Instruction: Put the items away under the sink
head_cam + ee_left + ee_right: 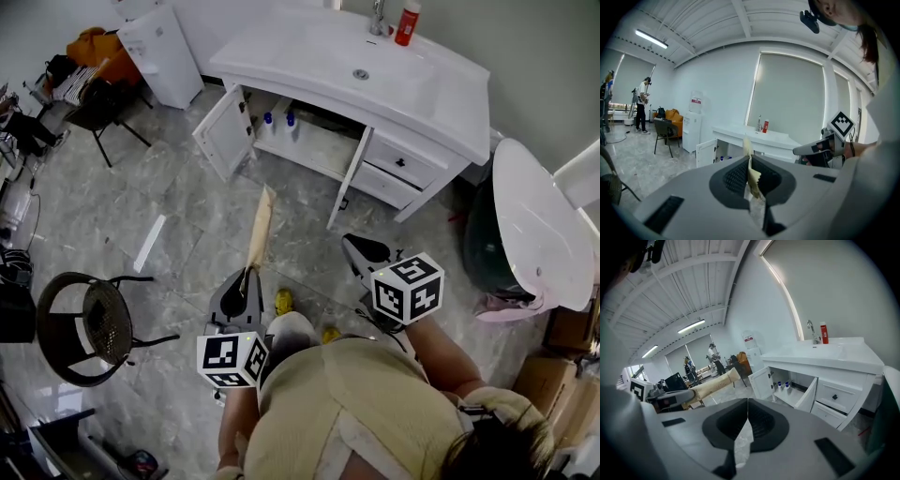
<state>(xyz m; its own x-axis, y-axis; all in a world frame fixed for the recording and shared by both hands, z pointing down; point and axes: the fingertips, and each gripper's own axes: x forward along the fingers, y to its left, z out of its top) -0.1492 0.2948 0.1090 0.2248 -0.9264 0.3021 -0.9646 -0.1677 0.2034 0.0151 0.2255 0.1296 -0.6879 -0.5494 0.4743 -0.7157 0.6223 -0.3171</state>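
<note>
The left gripper (248, 272) is clamped on the lower end of a tan pouch (260, 225), which is held in the air above the floor, pointing toward the open cabinet (223, 131) under the sink. The right gripper (352, 246) is closed and holds nothing. The pouch looks light, thin and floppy, with a zigzag edge, so grip the flat end firmly; no print is legible on it.
</note>
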